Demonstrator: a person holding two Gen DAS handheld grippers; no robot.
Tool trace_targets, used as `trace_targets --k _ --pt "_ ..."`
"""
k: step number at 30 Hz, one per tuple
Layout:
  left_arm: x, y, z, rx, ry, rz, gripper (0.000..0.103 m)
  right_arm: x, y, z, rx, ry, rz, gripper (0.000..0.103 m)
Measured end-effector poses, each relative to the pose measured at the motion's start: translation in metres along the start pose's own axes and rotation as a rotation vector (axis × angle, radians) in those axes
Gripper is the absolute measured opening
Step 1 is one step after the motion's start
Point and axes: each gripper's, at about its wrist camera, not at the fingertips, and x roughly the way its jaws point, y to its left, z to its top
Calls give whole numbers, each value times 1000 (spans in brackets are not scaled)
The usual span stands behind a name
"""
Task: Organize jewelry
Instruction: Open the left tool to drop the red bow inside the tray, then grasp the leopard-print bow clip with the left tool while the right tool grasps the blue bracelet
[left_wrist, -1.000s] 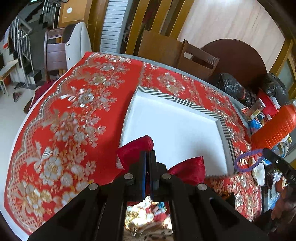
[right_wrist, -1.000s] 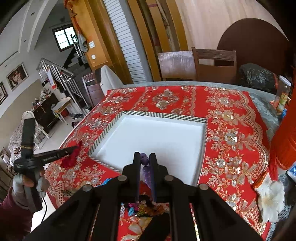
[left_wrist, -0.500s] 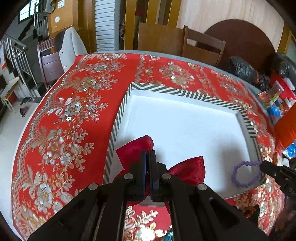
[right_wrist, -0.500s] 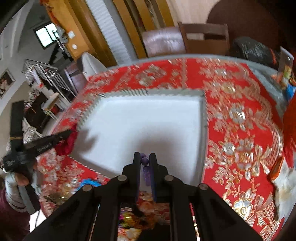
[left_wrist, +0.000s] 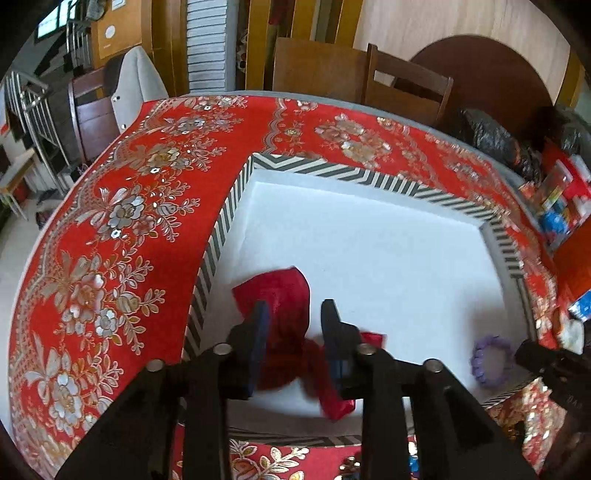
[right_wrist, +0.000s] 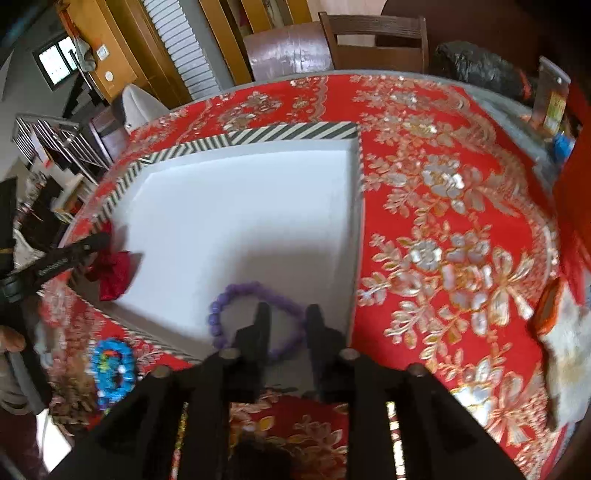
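A white tray with a black-and-white striped rim (left_wrist: 332, 173) (right_wrist: 258, 134) lies on the red floral tablecloth. A red bow (left_wrist: 284, 295) (right_wrist: 112, 271) lies in the tray's near left corner. My left gripper (left_wrist: 293, 308) is open just above the bow, fingers either side of it. A purple bead bracelet (right_wrist: 236, 291) (left_wrist: 491, 360) lies in the tray's near right corner. My right gripper (right_wrist: 288, 314) is open over the bracelet, not holding it.
A blue bead bracelet (right_wrist: 110, 367) and other trinkets lie on the cloth in front of the tray. An orange container (right_wrist: 572, 199) and a white cloth (right_wrist: 569, 347) are at the right. Chairs (left_wrist: 402, 85) stand behind the table.
Both grippers moved down over the tray and opened. The left one let go of the red bow and the right one let go of the purple bracelet; both now lie in the tray.
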Motion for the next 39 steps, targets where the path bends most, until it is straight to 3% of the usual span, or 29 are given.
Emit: trace_targets --k 3,16,24,32,39 --pt "-9 1 0 -2 -4 -8 32 -9 4 -1 -1 -28 2 36" --pt "-78 -6 -19 78 -121 77 32 -39 29 -16 -38 -78 24 45" --pt "-99 -4 -32 82 -138 92 32 -59 48 -28 -89 -112 8 51" --pt "-135 14 -47 42 -99 -11 32 -73 49 -45 -72 -113 16 53" --pt "-151 21 -77 51 -54 -44 36 -77 61 -59 -114 -94 41 53"
